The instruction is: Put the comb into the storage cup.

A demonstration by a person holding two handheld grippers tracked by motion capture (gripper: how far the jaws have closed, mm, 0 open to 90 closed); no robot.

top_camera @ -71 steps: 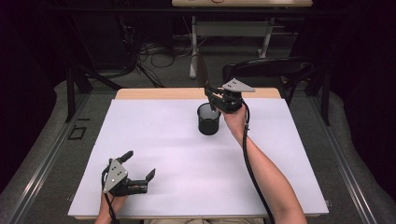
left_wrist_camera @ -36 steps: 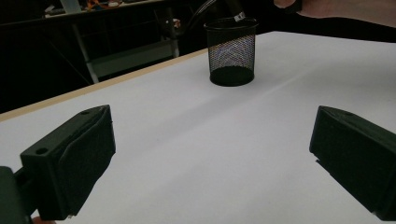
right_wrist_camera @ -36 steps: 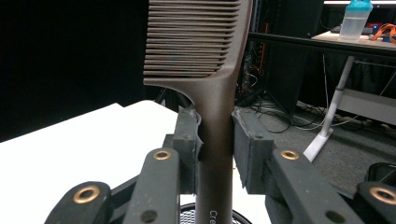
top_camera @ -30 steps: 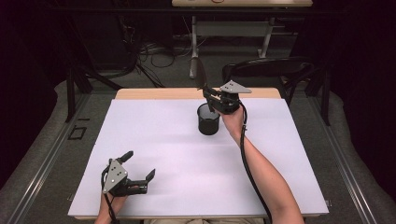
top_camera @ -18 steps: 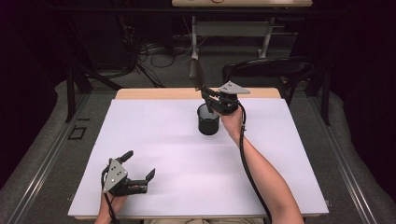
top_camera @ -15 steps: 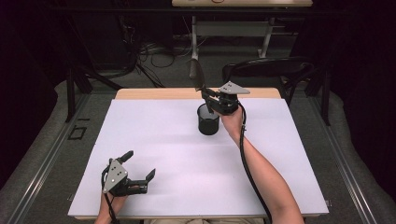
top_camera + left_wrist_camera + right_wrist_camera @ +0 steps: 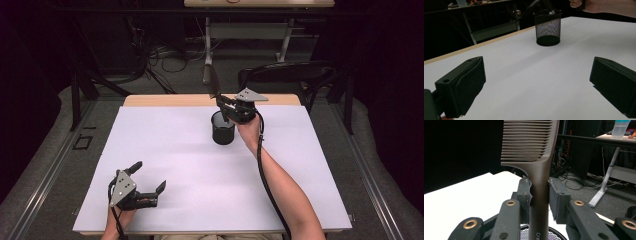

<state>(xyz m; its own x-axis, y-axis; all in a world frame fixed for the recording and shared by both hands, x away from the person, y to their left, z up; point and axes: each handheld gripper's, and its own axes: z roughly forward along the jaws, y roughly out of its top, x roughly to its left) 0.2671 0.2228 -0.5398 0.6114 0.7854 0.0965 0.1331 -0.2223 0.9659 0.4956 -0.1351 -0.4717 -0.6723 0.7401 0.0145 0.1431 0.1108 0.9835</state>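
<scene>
Change over the last moments: the right gripper [image 7: 227, 106] sits a little higher and closer over the black wire-mesh cylindrical pen cup [image 7: 223, 128] than a couple of seconds back, and the long dark-brown plastic comb [image 7: 537, 157] now stands upright above the cup's rim — judged as the start of lowering the comb handle-first into the cup, not yet released.

Right gripper state: jaws narrow, pads clamped on the comb's handle just below the teeth; handle end at the cup's mouth in the right gripper view. Right forearm stretches from the near edge of the white table [image 7: 175, 170] to the cup, wrist bent, gripper level.

Left gripper [image 7: 147, 186]: well apart from the cup, near the table's front edge — jaws wide, nothing between them, pointed toward the cup.
</scene>
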